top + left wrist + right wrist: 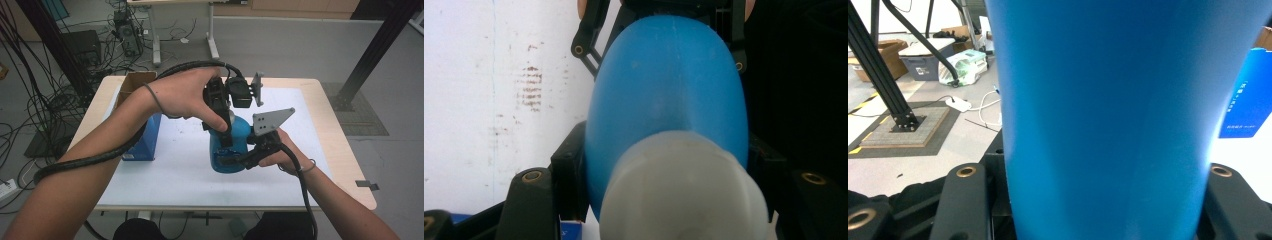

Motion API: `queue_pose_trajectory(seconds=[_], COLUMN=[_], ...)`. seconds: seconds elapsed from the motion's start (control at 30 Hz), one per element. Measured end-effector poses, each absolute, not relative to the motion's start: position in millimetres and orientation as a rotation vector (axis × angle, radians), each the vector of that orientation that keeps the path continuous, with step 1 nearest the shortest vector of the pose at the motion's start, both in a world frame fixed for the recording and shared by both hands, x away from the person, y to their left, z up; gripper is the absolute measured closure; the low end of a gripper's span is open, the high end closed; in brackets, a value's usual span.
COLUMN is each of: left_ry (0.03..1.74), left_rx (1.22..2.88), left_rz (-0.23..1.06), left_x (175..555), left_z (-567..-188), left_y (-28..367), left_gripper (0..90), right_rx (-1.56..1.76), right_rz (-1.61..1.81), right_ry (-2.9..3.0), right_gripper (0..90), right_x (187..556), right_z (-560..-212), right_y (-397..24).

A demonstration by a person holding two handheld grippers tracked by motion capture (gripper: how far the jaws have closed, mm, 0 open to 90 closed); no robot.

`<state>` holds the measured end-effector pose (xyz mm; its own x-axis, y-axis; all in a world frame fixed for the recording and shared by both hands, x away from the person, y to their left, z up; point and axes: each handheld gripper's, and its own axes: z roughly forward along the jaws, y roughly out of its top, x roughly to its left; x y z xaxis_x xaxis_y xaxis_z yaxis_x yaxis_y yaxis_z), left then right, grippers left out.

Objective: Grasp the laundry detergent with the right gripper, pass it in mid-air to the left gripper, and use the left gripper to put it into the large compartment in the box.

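1. Bottle (235, 145), blue, stands upright at mid-table, white cap (684, 195) up.
2. Left gripper (226, 131) clamps the cap from above; right gripper (239, 159) clamps the body.
3. Blue box (145, 140) stands left; bare mat (165, 185) lies near.

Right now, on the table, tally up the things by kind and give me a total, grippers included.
Blue bottle: 1
Blue box: 1
Cardboard box: 1
Grippers: 2, left gripper and right gripper, both shut on the blue bottle
Total: 5
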<state>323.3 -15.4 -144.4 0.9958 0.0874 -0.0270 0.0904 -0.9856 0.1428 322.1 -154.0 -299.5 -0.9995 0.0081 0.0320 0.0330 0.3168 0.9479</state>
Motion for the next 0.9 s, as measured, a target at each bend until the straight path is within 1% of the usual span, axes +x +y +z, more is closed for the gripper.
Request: queue_pose_trajectory(seconds=[0.6,0.9], left_ry=[0.144,0.145], left_rx=[2.981,2.999], left_rz=[-0.027,-0.015], left_x=[326.1,325.2], left_z=[-145.4,-146.8], left_y=[-13.6,-14.5], left_gripper=[37.6,37.7], right_rx=[-0.036,-0.030], right_rz=[-1.827,-1.828], right_ry=[-2.521,-2.527], right_gripper=[43.0,42.7], right_x=[325.8,326.4], right_z=[-301.0,-302.6], right_y=[-152.6,-151.3])
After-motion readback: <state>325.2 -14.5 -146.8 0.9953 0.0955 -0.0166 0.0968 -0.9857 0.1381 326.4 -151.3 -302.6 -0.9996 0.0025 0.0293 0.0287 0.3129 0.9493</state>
